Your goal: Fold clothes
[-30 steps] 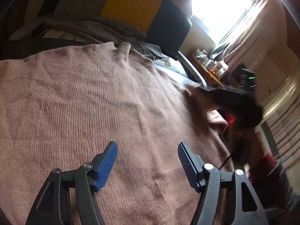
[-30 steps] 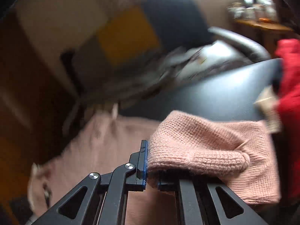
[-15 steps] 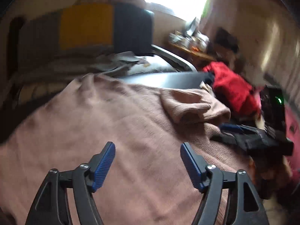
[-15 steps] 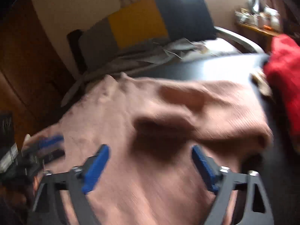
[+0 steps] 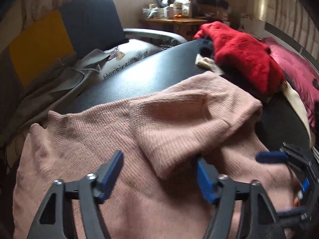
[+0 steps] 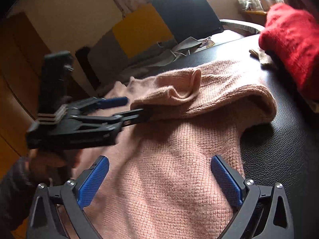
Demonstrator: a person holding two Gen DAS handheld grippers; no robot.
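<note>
A pink knitted sweater [image 5: 83, 155] lies spread over a black leather worktop [image 5: 151, 73], filling the lower and middle part of both views. One sleeve [image 5: 179, 123] is folded across the body of the sweater, its cuff end lying near the centre of the left wrist view. In that view the left gripper [image 5: 157, 171] sits at the bottom of the frame over the sweater, its blue-padded fingers [image 5: 110, 174] closing on the cuff edge of the folded sleeve, which lies between them; the pads are not yet pressing it. In the right wrist view the same gripper reaches in from the left of the frame, its tips at the sleeve's end, with the person's hand [image 6: 49, 159] and a dark sleeve behind it at lower left. The right gripper [image 6: 159, 179] is at the bottom of its own view, fingers [image 6: 227, 179] spread wide above the sweater's body with nothing gripped; it also shows at the right edge of the left wrist view. A red knit [image 5: 245, 57] sits on the worktop at upper right, well apart from the folded sleeve. Behind the worktop, in the upper left, stands a chair with a yellow cushion [image 5: 37, 45] and grey cloth [image 5: 65, 79] draped on it.
</note>
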